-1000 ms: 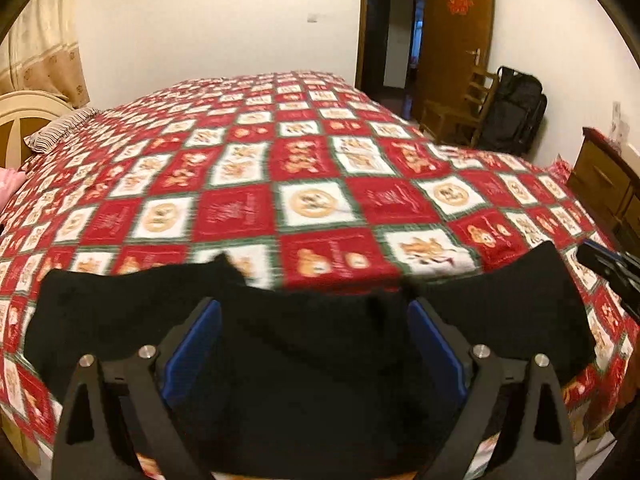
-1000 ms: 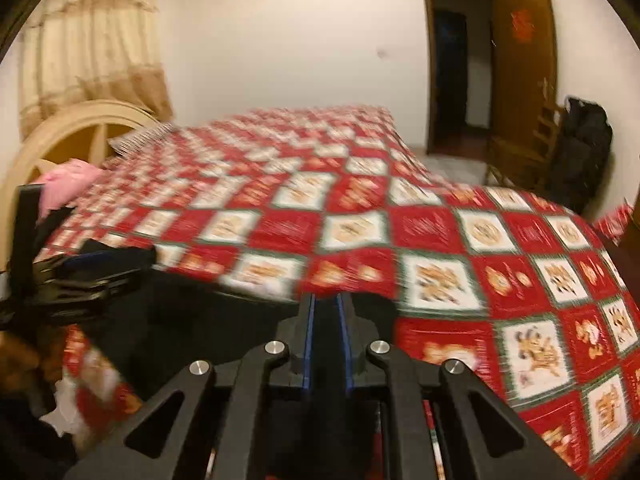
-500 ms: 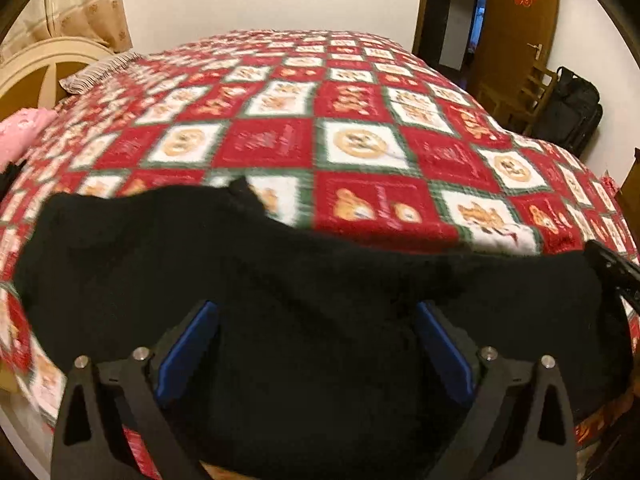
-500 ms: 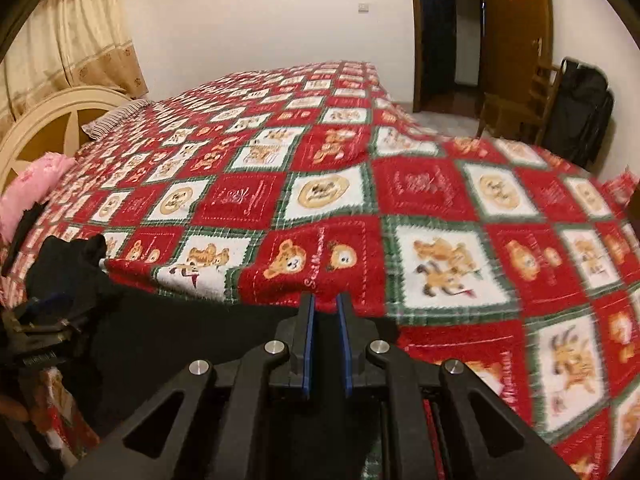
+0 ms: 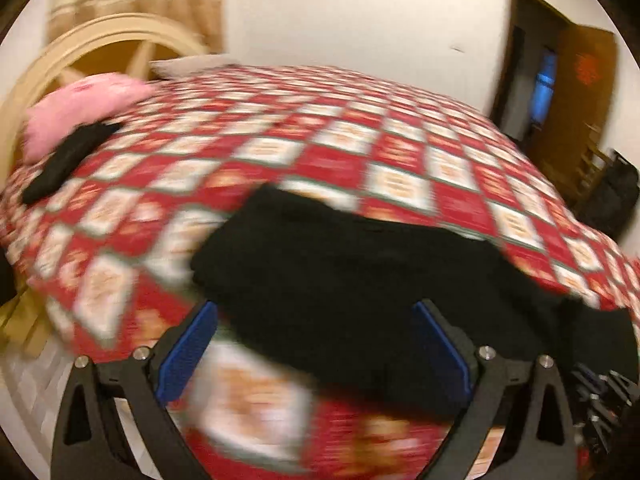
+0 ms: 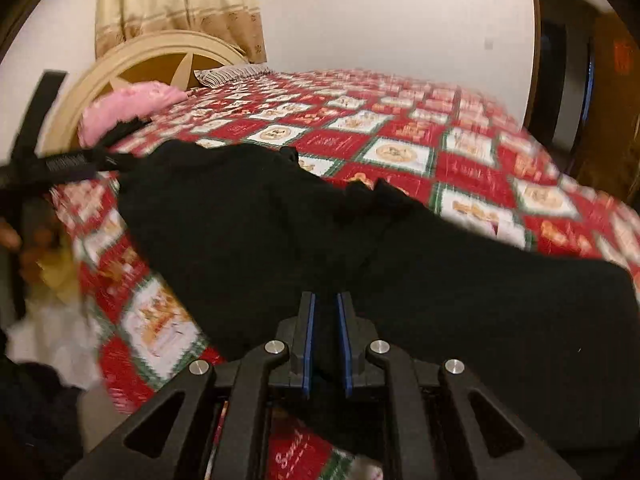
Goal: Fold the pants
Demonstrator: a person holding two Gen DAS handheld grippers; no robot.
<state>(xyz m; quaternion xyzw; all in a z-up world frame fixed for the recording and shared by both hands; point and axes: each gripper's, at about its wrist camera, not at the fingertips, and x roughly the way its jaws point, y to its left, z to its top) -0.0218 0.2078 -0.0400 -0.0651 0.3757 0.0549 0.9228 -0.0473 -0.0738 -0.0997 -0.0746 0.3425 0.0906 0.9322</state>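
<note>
The right gripper (image 6: 326,312), black with blue pads, is clamped on the near edge of the black fabric pants (image 6: 320,232), its jaws almost together with cloth pinched between them. The left gripper (image 5: 316,340) has its jaws wide apart; the pants lie between them, the pads not pressing. The pants are spread across the near edge of the red, white and green patchwork bedspread (image 6: 400,132). Farther left lie a pink pillow (image 5: 80,112) and a dark garment (image 5: 64,164), before the cream curved headboard (image 6: 160,52).
</note>
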